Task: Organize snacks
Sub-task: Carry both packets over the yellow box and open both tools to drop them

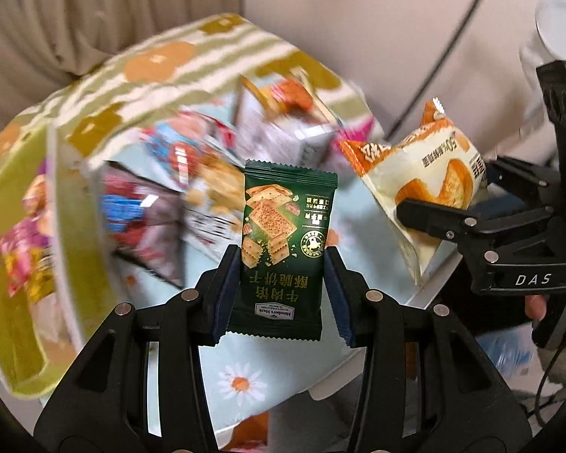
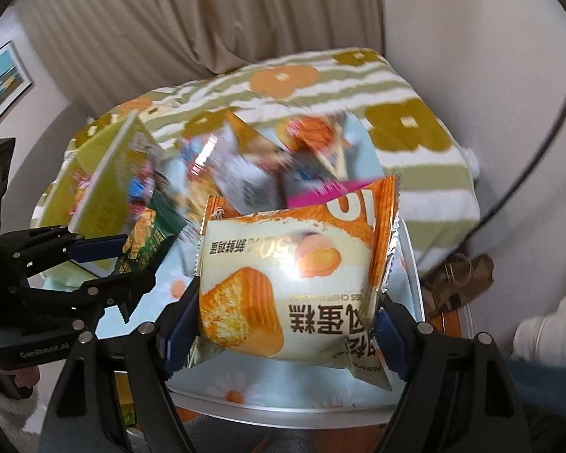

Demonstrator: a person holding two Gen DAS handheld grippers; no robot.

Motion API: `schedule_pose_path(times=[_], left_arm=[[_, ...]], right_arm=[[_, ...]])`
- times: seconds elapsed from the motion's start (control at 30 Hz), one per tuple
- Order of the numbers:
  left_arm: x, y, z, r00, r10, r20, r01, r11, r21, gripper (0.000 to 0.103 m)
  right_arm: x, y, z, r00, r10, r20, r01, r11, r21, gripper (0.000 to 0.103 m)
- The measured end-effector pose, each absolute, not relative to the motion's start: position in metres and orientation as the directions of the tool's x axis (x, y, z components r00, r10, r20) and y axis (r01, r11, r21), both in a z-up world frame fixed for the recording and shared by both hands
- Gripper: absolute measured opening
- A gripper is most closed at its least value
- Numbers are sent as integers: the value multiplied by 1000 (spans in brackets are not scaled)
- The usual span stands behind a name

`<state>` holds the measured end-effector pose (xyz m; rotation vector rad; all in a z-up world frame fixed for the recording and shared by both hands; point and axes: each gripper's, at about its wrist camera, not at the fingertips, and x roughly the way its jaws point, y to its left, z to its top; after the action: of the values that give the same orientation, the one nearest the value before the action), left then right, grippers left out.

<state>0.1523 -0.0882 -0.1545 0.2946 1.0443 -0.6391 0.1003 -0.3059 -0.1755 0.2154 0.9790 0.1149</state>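
Observation:
A dark green cracker packet stands upright between the blue pads of my left gripper, which is shut on its lower half and holds it above the table. An orange-and-white cake packet is clamped by its sides in my right gripper, also lifted. In the left wrist view the cake packet hangs at the right in the right gripper. The right wrist view has the left gripper at the left edge with the green packet.
Below lies a blurred heap of mixed snack packets on a table with a light blue daisy cloth. A yellow-green box holding packets stands at the left. A striped flower-print cushion and a beige curtain lie behind.

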Motion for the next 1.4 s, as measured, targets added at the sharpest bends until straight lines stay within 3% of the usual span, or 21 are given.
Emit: schedule_pose_path(times=[0.23, 0.53, 0.93, 1.3, 1.37, 1.4], left_arm=[[153, -40, -113, 453, -318, -833, 448, 889, -96, 40], [176, 70, -100, 534, -220, -816, 251, 963, -96, 40], [238, 178, -154, 484, -145, -863, 100, 989, -109, 40], [270, 198, -214, 382, -138, -914, 111, 989, -103, 41], [271, 197, -217, 365, -133, -922, 114, 989, -97, 48], [271, 198, -218, 362, -132, -923, 114, 989, -97, 64]], right_arm=[[130, -253, -136, 567, 301, -767, -170, 954, 248, 78], [171, -150, -112, 528, 423, -736, -329, 901, 282, 78], [223, -45, -133, 446, 458, -769, -376, 876, 304, 78], [250, -11, -166, 381, 420, -824, -334, 893, 301, 78], [252, -10, -168, 377, 414, -829, -327, 897, 299, 78], [252, -11, -169, 377, 411, -830, -322, 899, 298, 78]])
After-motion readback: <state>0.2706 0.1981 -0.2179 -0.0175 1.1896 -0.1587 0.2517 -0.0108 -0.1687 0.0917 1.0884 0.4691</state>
